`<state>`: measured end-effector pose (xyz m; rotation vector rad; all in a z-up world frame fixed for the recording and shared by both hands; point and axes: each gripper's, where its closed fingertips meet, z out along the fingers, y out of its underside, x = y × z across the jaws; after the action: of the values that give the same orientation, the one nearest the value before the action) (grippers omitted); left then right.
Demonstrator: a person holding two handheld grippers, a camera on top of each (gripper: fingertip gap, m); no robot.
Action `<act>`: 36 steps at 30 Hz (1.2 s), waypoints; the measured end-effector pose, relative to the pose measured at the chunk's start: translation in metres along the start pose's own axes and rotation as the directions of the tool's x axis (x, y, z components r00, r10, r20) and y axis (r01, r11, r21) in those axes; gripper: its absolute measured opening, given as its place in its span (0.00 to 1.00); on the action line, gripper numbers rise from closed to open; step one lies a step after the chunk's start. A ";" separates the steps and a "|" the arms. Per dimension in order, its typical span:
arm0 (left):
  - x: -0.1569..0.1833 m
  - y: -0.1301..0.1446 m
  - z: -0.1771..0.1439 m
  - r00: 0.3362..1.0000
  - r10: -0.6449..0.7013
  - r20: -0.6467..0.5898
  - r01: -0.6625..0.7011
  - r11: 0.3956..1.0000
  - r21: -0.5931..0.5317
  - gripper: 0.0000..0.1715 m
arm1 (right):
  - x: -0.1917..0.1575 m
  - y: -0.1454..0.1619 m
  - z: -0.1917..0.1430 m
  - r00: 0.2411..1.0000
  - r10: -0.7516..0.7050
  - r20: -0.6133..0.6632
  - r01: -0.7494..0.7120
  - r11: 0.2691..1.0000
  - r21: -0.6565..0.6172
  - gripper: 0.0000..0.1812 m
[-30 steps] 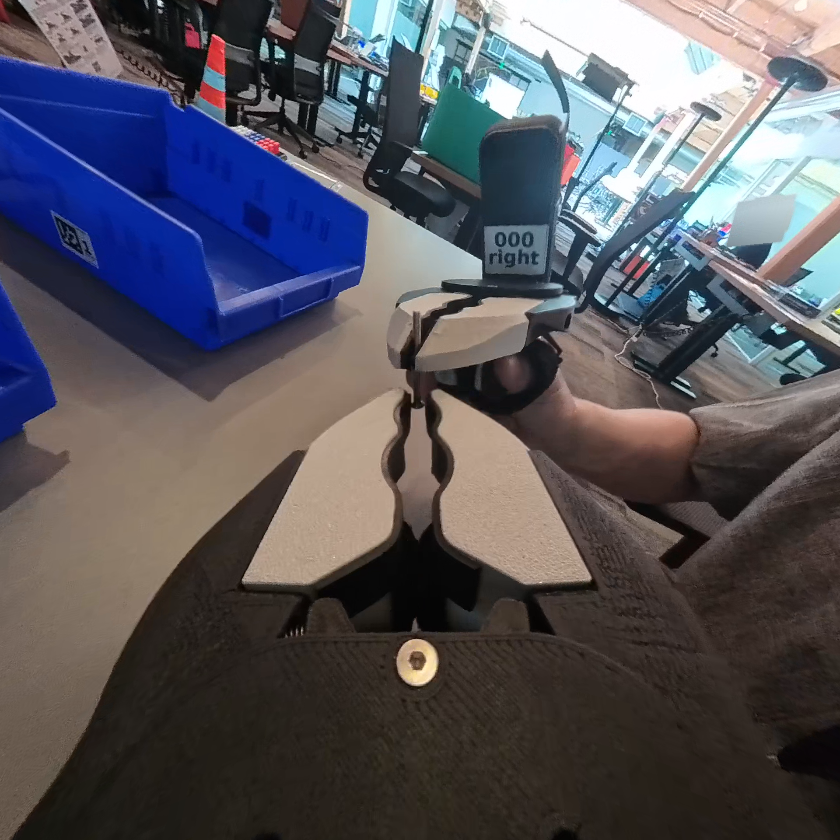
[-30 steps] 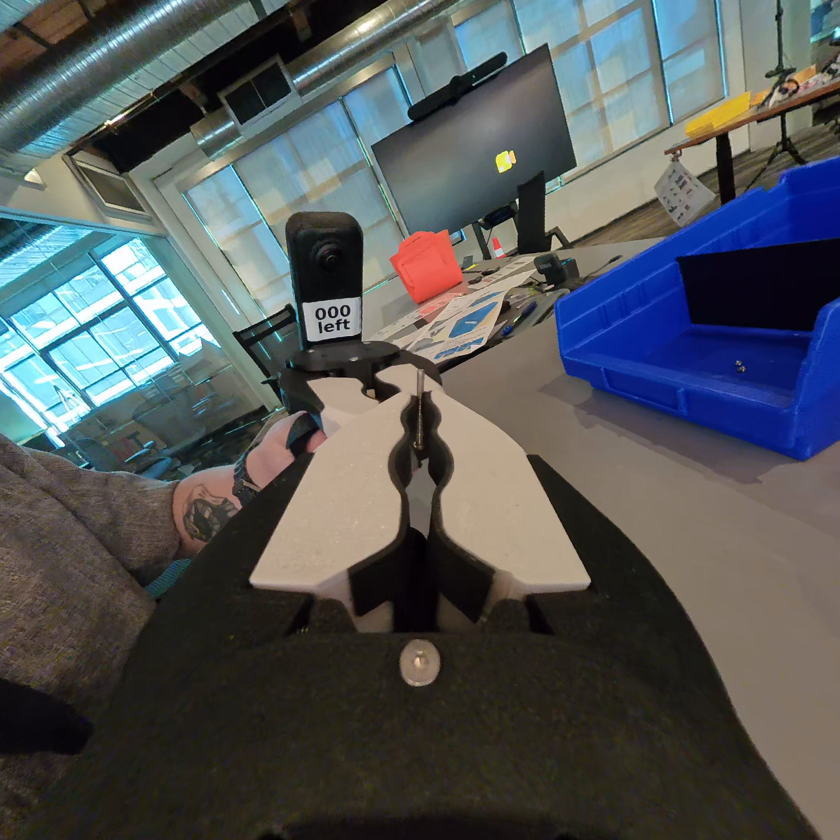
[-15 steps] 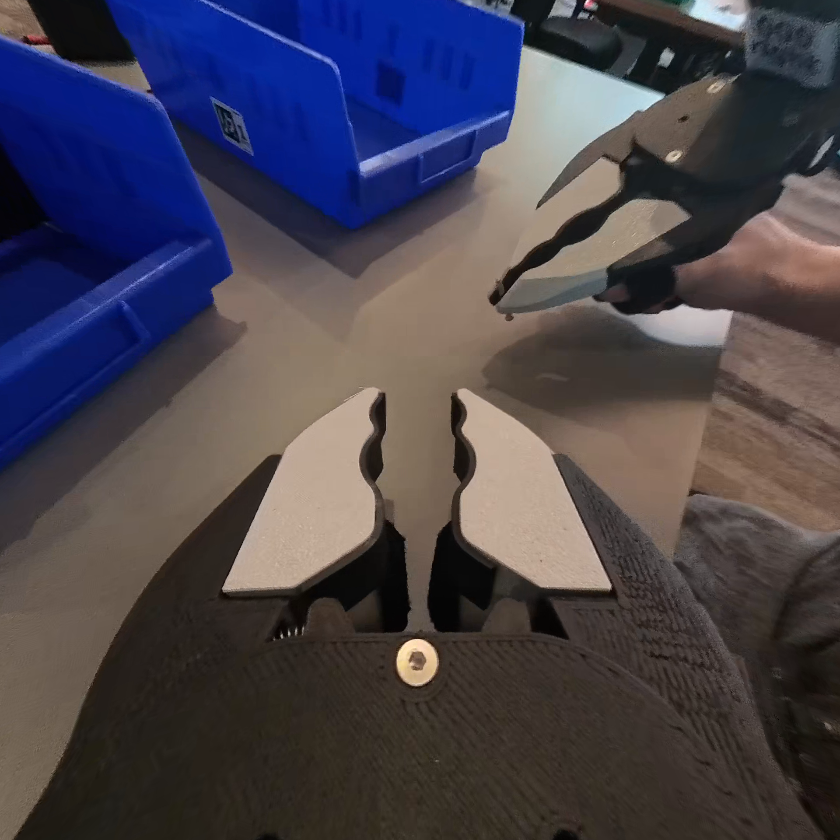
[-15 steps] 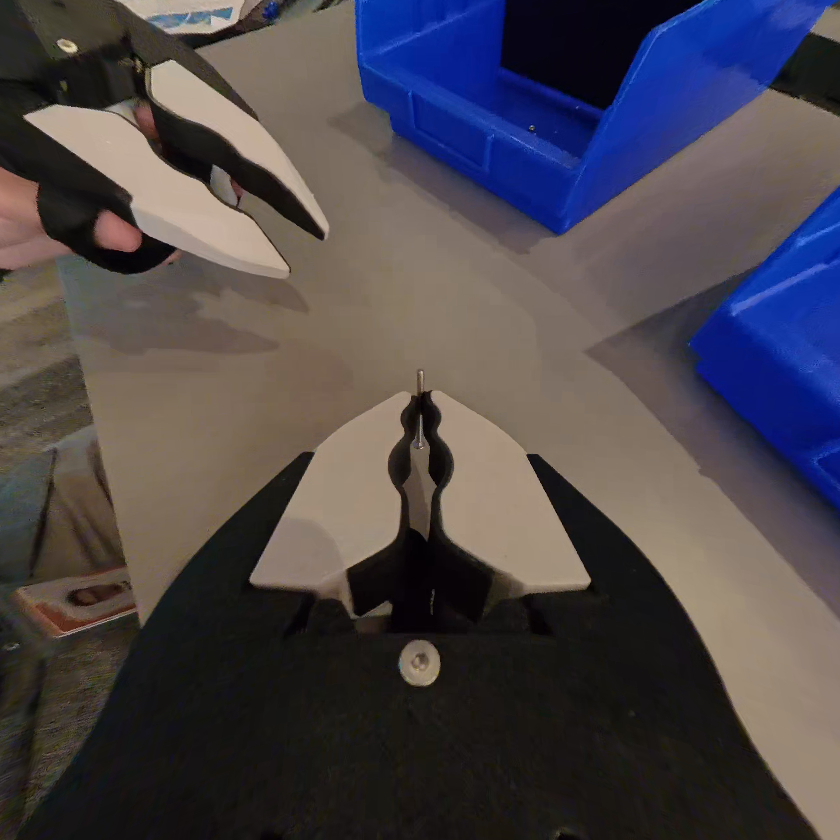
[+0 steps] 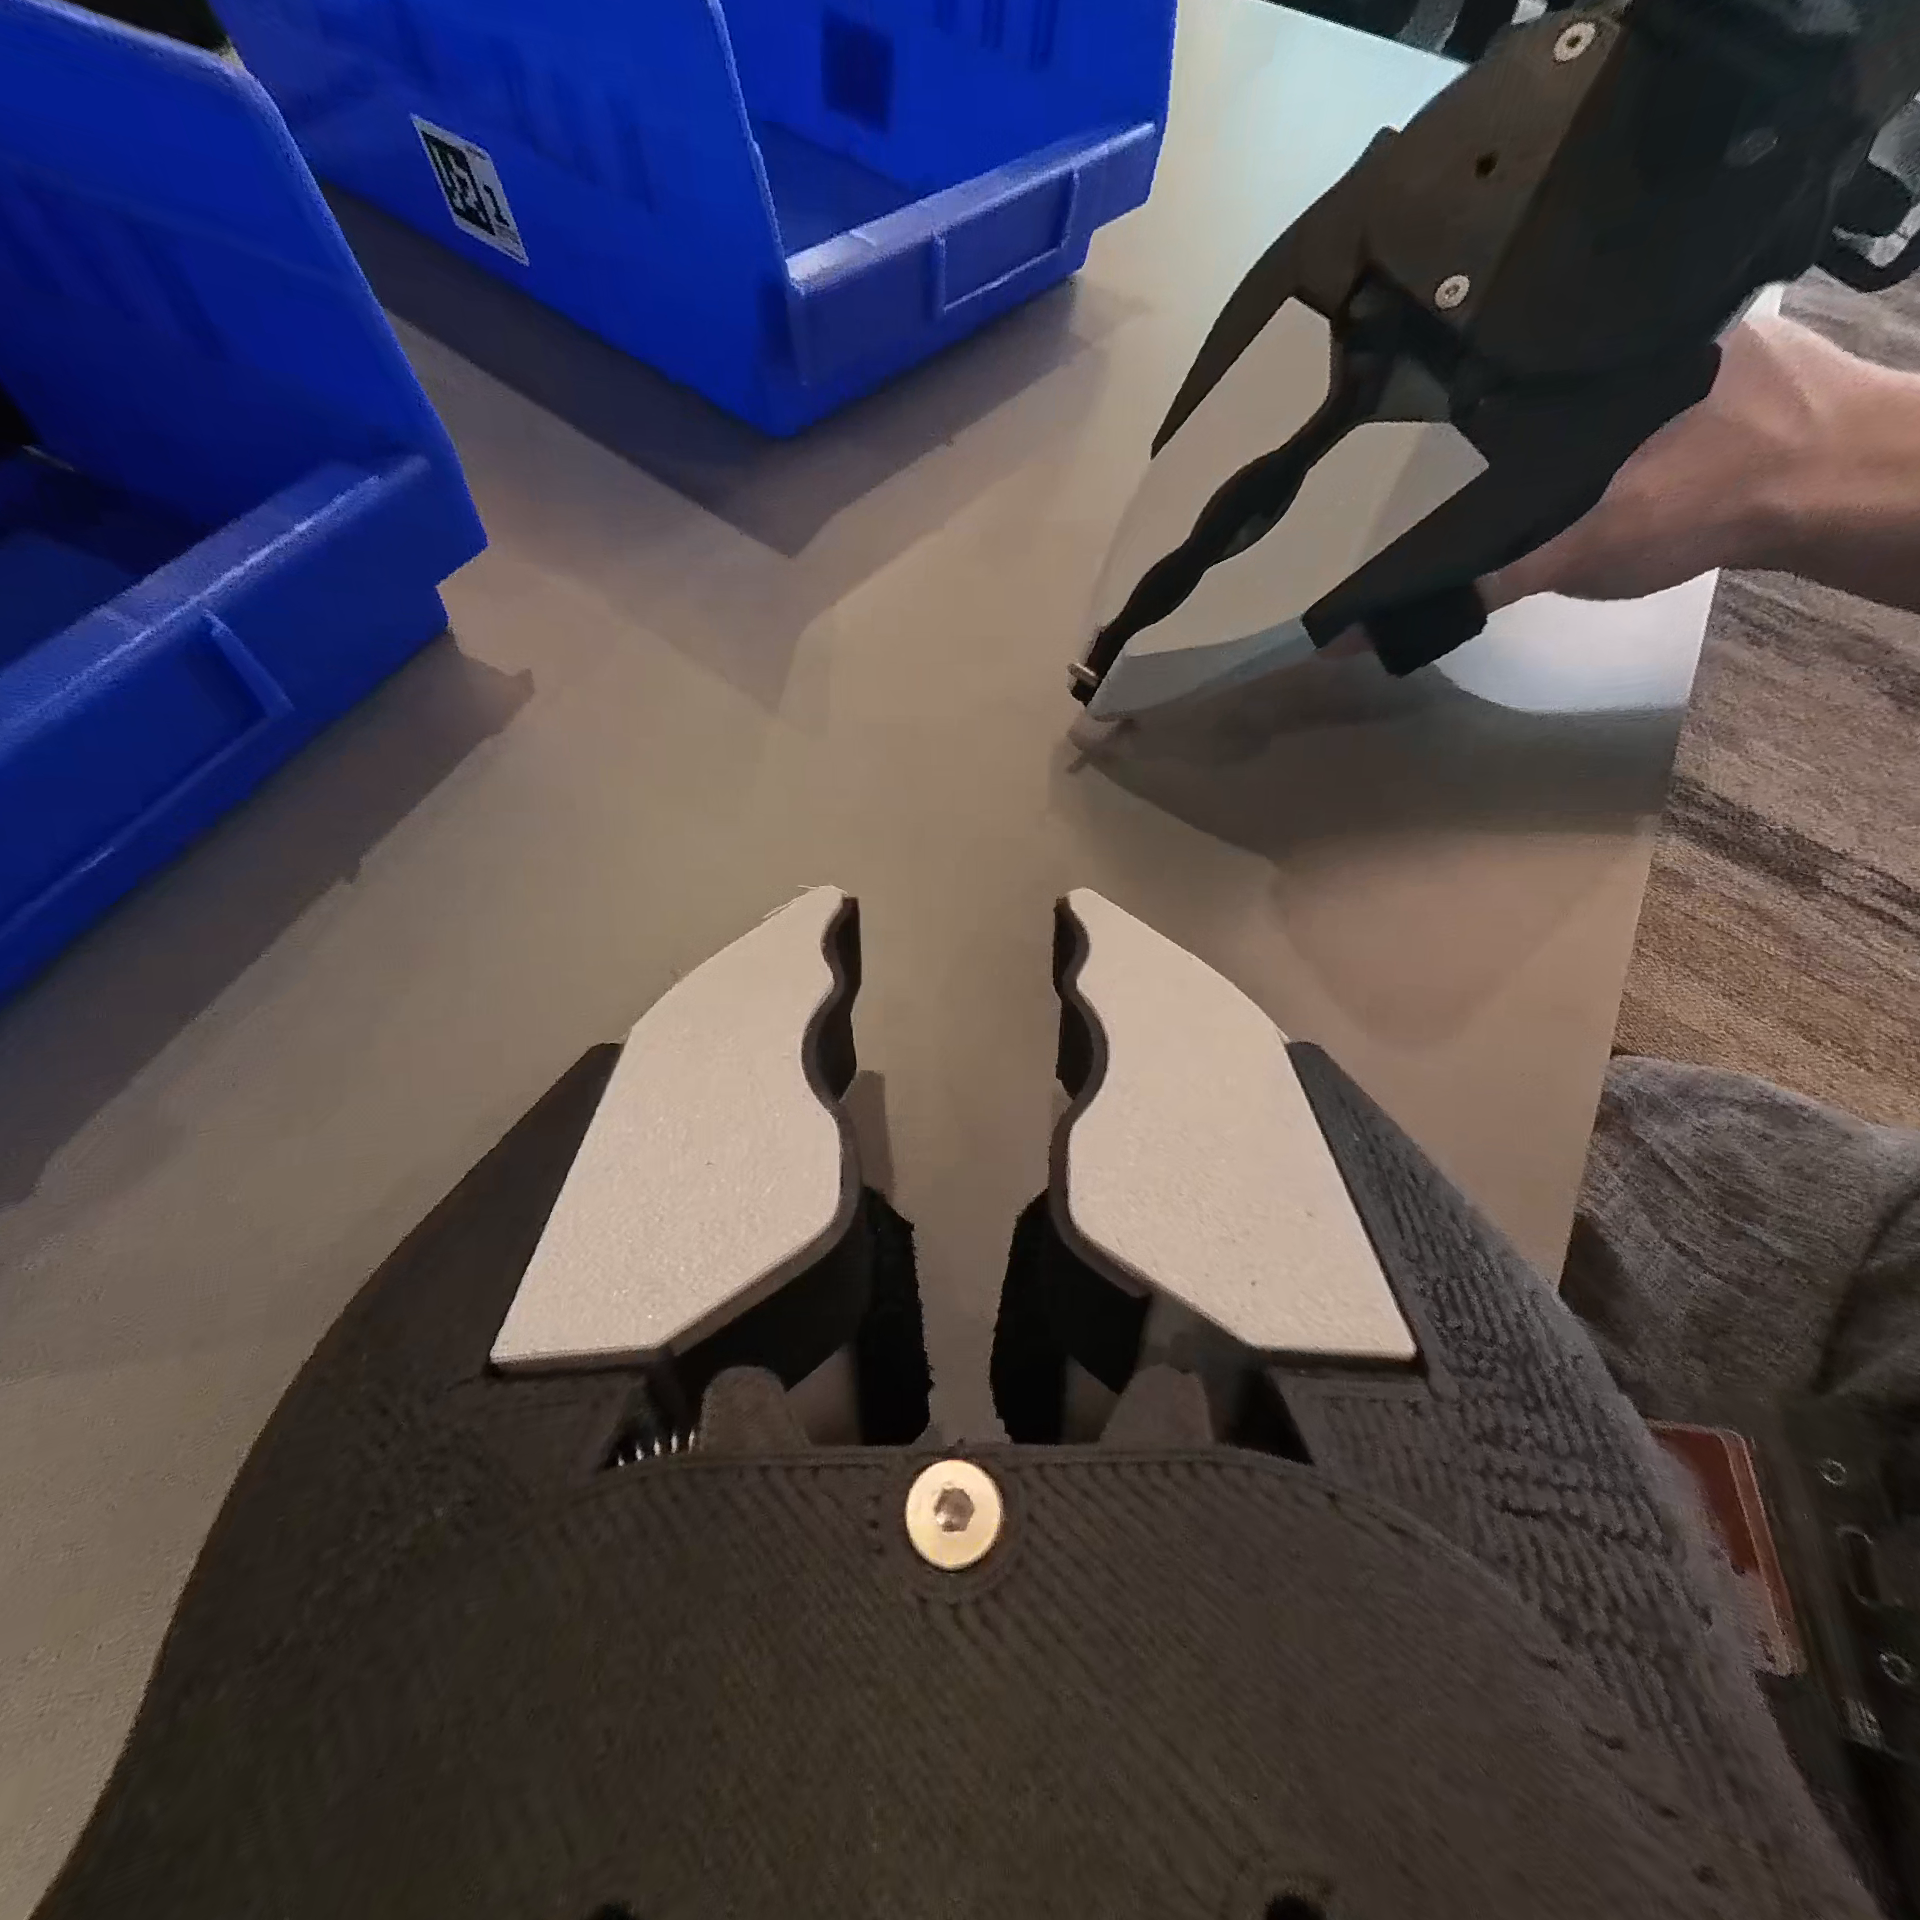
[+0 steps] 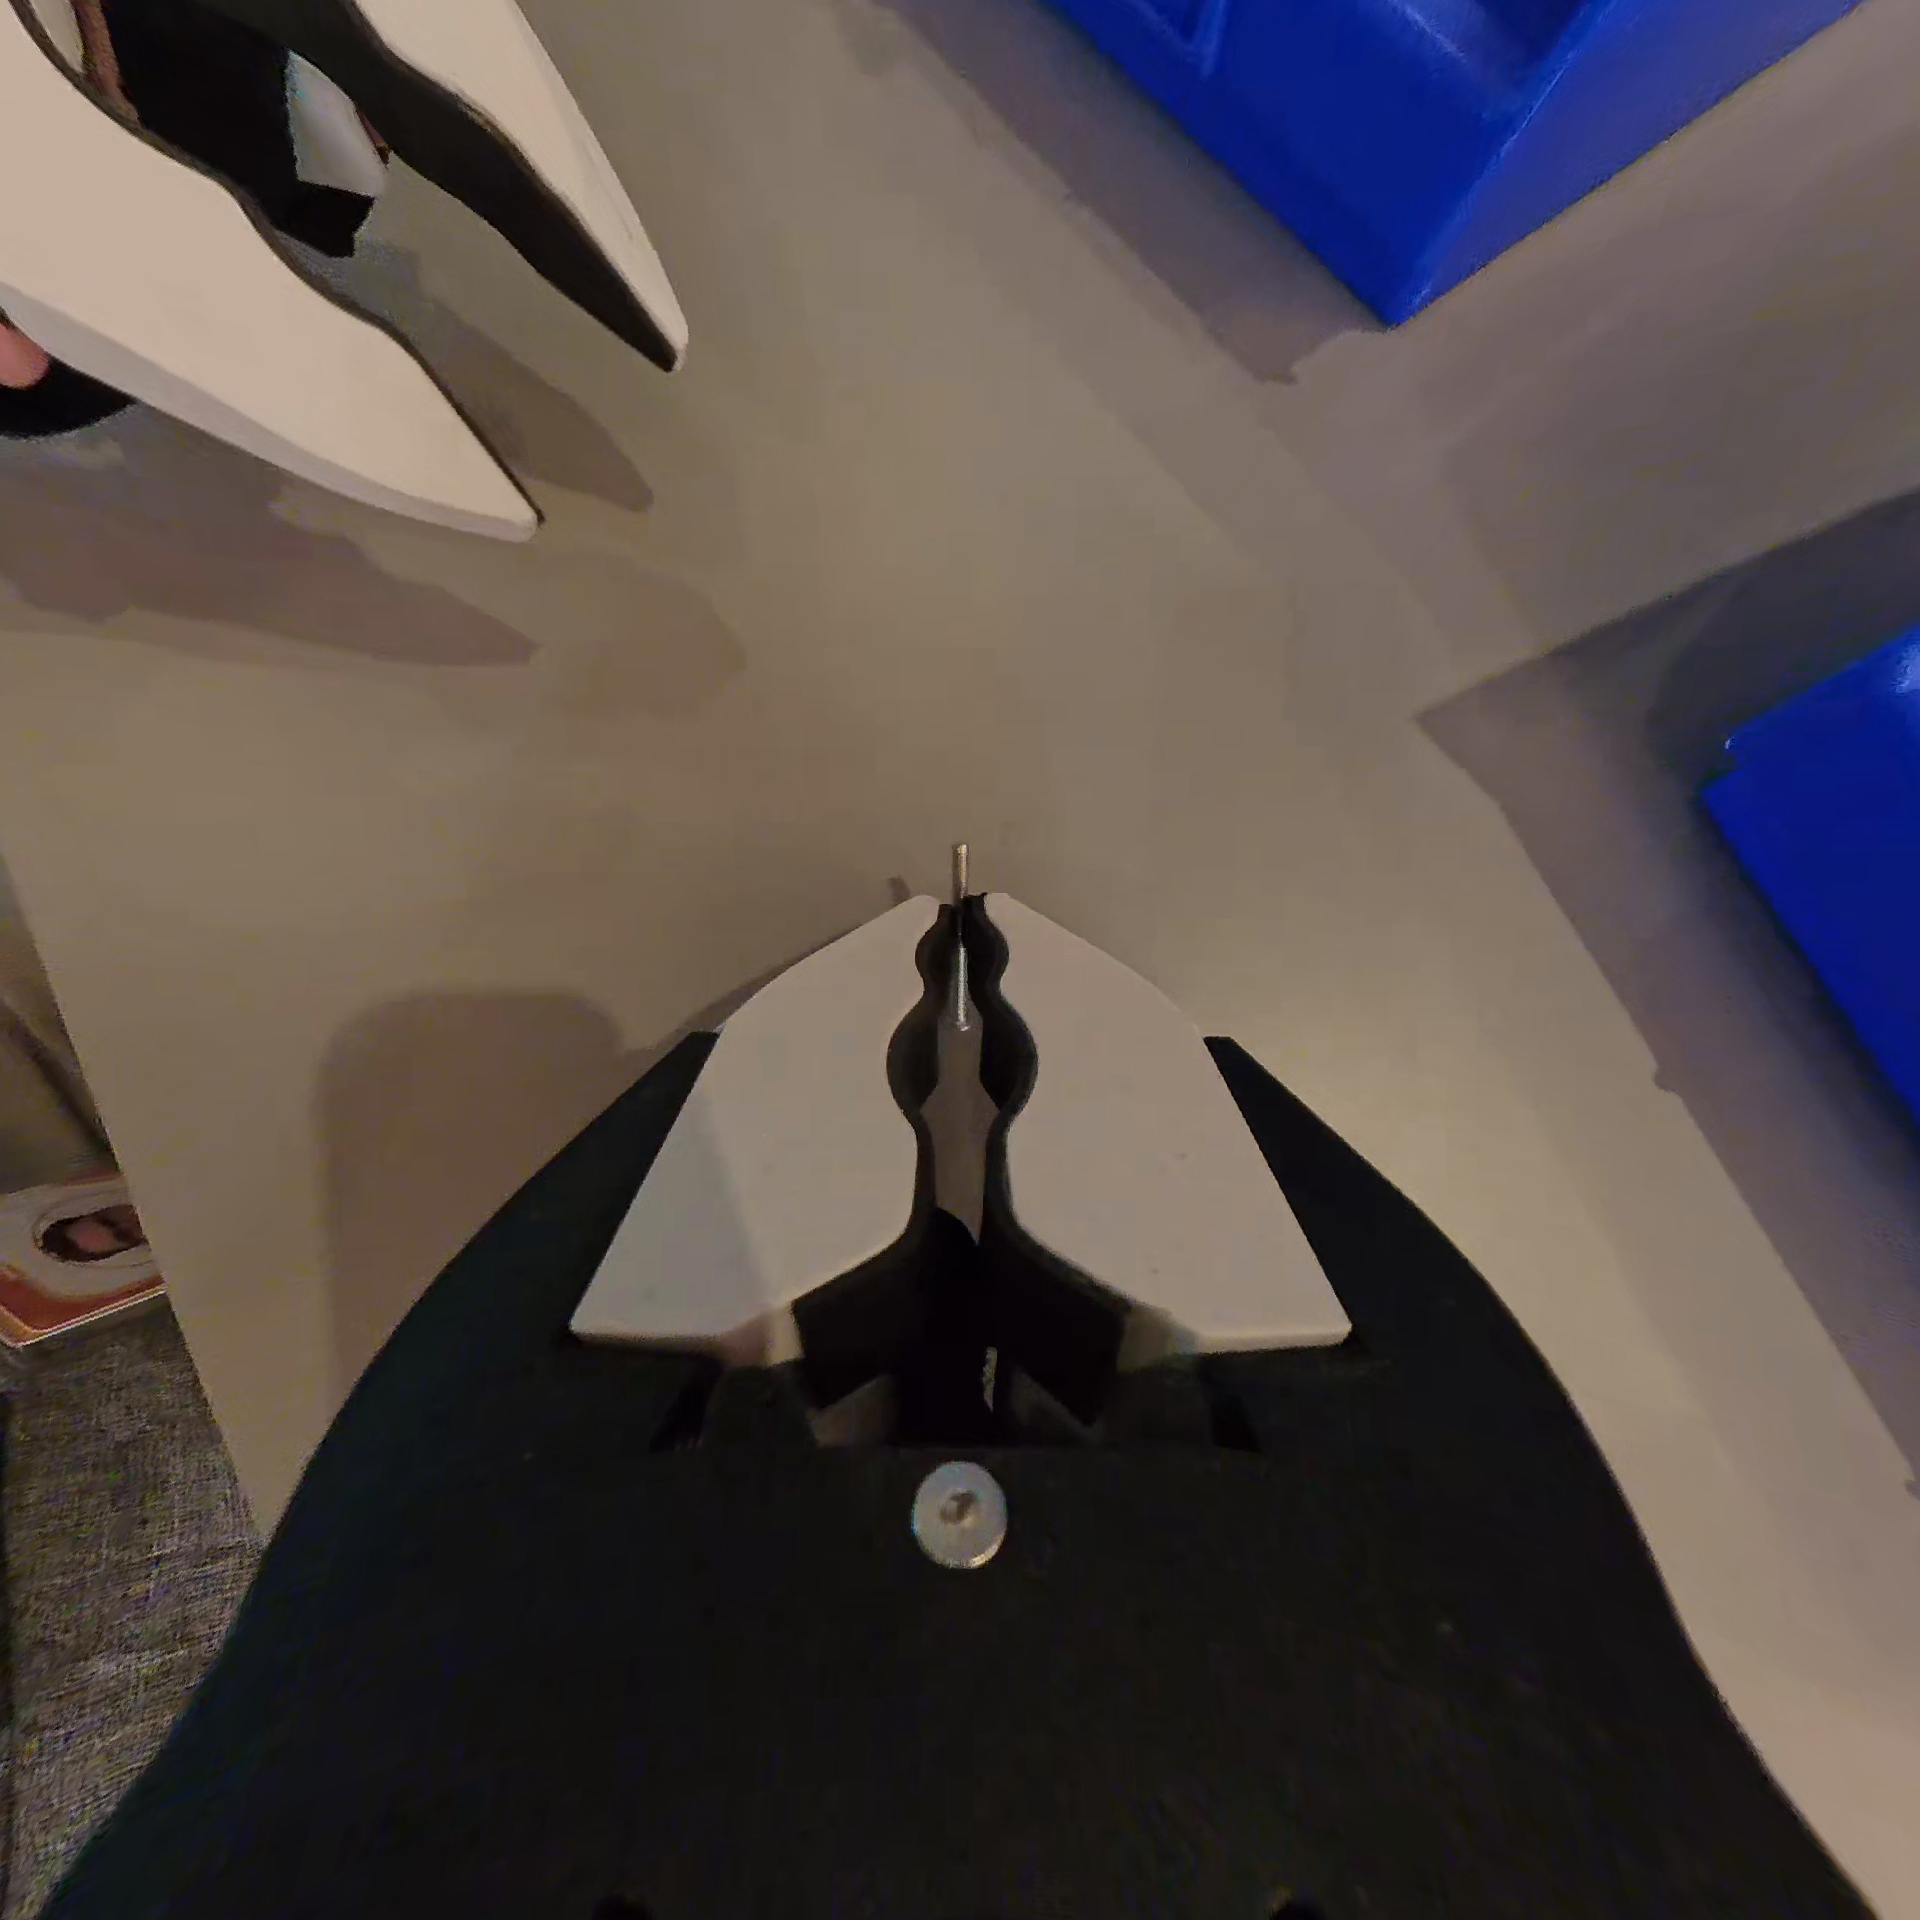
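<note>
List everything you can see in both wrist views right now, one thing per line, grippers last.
blue bins: two, blue, on the table ahead of the left gripper, one bearing a sticker.
table: one, grey, under both grippers.
carpet: grey-brown, beyond the table edge.
small metal pin: one, silver, pinched at the right gripper's tips, sticking out forward.
hand: one, holding the right gripper.
left gripper: open, empty, over the table.
right gripper: shut on the pin, tips low near the table.

The thin metal pin point(image 6: 960, 940) is partly hidden between the right gripper point(image 6: 960, 902)'s closed tips, its kind too small to tell; both blue bins point(image 6: 1475, 135) are cut off by the frame edges; the bin's sticker point(image 5: 470, 190) is blurred.
</note>
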<state>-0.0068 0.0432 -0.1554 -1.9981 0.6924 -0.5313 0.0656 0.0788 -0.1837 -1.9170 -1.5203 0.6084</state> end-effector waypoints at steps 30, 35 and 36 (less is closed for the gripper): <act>-0.040 0.000 0.014 0.945 -0.137 0.297 0.146 0.989 -0.006 0.09 | 0.051 -0.005 -0.017 0.933 0.196 -0.303 -0.137 0.969 0.206 0.08; -0.051 0.011 0.023 0.919 -0.192 0.344 0.234 0.969 -0.083 0.19 | 0.055 0.003 -0.007 0.928 0.213 -0.304 -0.182 0.975 0.127 0.12; -0.054 0.012 0.022 0.913 -0.200 0.355 0.244 0.967 -0.081 0.21 | 0.055 0.003 -0.006 0.929 0.217 -0.300 -0.188 0.974 0.123 0.14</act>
<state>-0.0366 0.0876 -0.1811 -2.2286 0.2873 -0.2602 0.0850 0.1305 -0.1804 -2.0036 -1.0873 0.4279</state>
